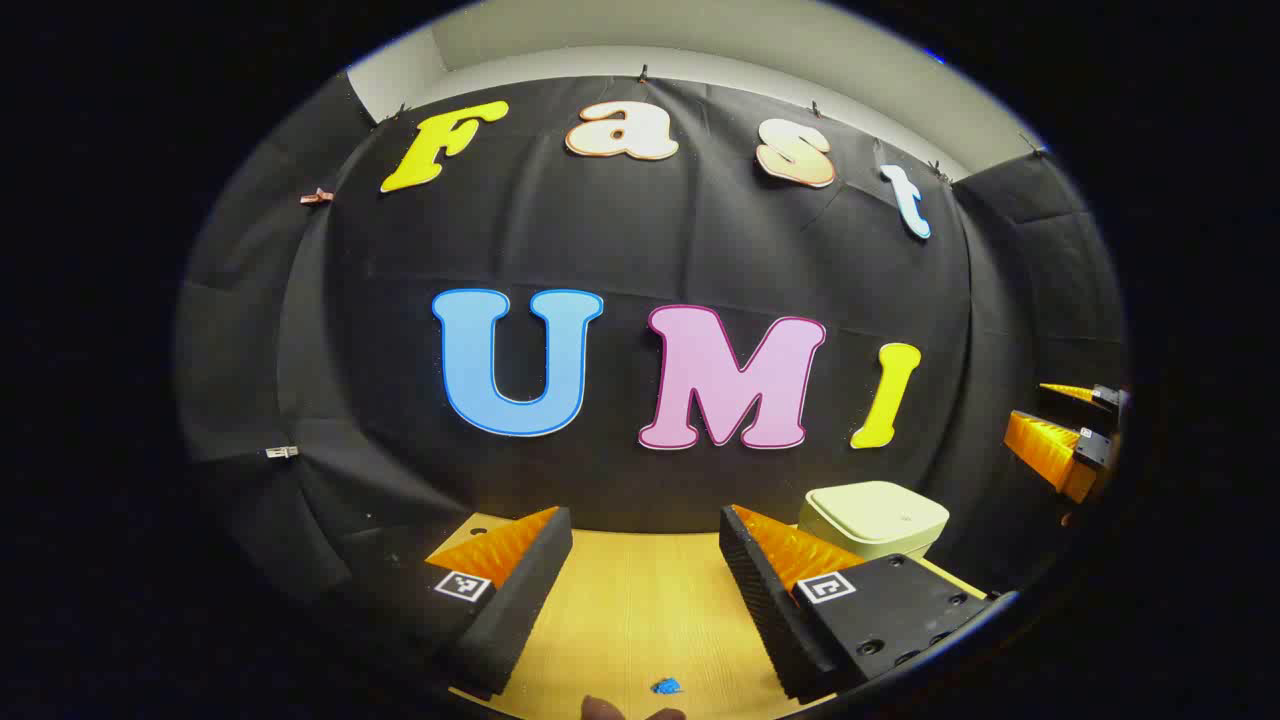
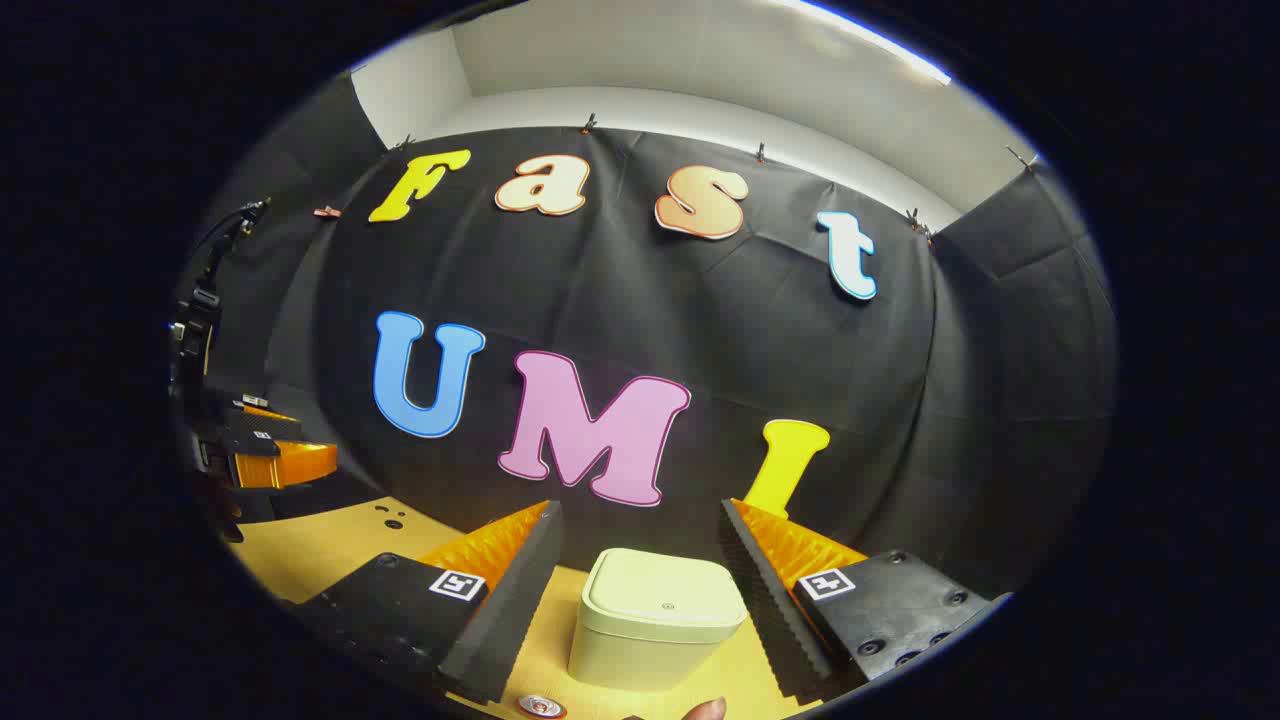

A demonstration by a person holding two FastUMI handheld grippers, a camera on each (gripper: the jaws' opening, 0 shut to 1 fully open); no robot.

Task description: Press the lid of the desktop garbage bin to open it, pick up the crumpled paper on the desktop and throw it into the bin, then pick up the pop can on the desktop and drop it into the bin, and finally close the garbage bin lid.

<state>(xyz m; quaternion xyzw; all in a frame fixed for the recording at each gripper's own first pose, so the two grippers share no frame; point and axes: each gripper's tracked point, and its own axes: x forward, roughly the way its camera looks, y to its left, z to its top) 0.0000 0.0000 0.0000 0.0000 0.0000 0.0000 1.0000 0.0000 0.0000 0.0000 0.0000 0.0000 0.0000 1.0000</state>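
Bin (image 2: pixel 655 620), lid shut, sits framed between the open right claw (image 2: pixel 640 590); left claw (image 1: pixel 645 590) open too

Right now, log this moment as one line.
bin: lid shut, untouched | right gripper: open, facing bin | left gripper: open, empty

The right tool (image 2: pixel 640 580) hangs open, its fingers flanking the closed bin (image 2: pixel 655 620).

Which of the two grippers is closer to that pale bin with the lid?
Right. The right gripper faces the bin, which sits between its open fingers. The left gripper is off to the side, with the bin ahead to its right.
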